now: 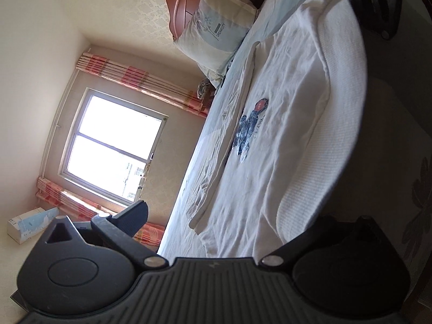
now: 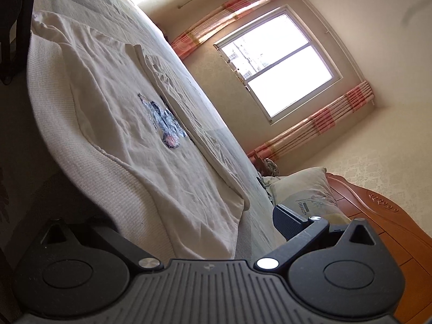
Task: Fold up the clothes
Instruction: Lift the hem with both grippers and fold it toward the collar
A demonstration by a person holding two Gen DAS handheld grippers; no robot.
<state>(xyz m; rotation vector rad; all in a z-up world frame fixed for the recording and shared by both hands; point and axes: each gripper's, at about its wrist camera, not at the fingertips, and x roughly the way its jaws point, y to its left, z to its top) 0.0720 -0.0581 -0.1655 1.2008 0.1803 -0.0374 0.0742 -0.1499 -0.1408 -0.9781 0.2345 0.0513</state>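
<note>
A: Lying spread on a bed point(image 1: 235, 43) is a white T-shirt point(image 1: 283, 124), printed side up, with a dark blue and red design point(image 1: 251, 129) on the chest. One long side appears turned in over the body, making a narrow band point(image 2: 189, 124) along the edge farther from the cameras. The near edge hangs over a ribbed white cover point(image 1: 343, 140) at the bedside.

B: Where are the grippers?

A: Both sit low at the near side of the bed, one at each end of the shirt. The left gripper point(image 1: 213, 232) and the right gripper point(image 2: 205, 232) both have their fingers spread wide, with cloth lying between them, and I cannot see either pinching it.

B: How would the shirt handle?

A: My guess: light, thin, limp cotton, already creased. It would sag and drag on the cover, so it is best taken at a hem, a shoulder or a doubled edge, where the cloth is thicker, with both ends lifted together.

B: Any writing?

A: A pale pillow point(image 1: 216, 27) at the headboard point(image 2: 378, 202) reads "DREAMCITY". The shirt's lettering is too small to read. A blue and white box point(image 1: 29, 221) stands by the window point(image 1: 113, 148), its text unreadable. Pink striped curtains point(image 2: 237, 2) frame the window.
</note>
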